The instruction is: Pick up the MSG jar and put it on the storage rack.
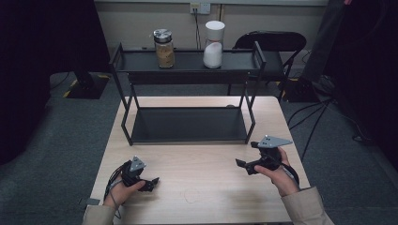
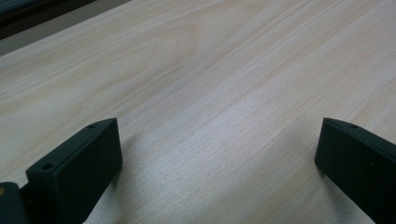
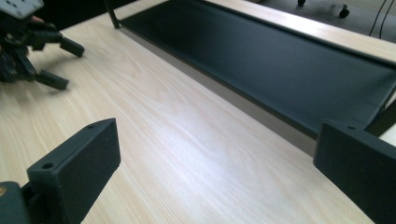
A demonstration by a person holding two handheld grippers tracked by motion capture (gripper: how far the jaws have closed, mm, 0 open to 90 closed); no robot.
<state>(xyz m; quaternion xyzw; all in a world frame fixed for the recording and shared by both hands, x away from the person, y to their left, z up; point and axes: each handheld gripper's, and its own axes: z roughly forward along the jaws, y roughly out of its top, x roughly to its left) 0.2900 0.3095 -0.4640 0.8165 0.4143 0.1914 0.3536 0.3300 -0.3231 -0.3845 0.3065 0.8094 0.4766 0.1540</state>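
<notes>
right gripper (image 3: pixel 217 163) jaws apart over table (image 3: pixel 187 140), black shelf (image 3: pixel 280 60) ahead, left gripper (image 3: pixel 32 46) beyond

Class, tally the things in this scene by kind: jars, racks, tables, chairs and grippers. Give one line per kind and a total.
Jars: 2, the brown-filled jar and the white-filled jar
Racks: 1, the black two-tier rack
Tables: 1, the wooden table
Chairs: 1, the black chair
Grippers: 2, the left gripper and the right gripper
Total: 7
</notes>
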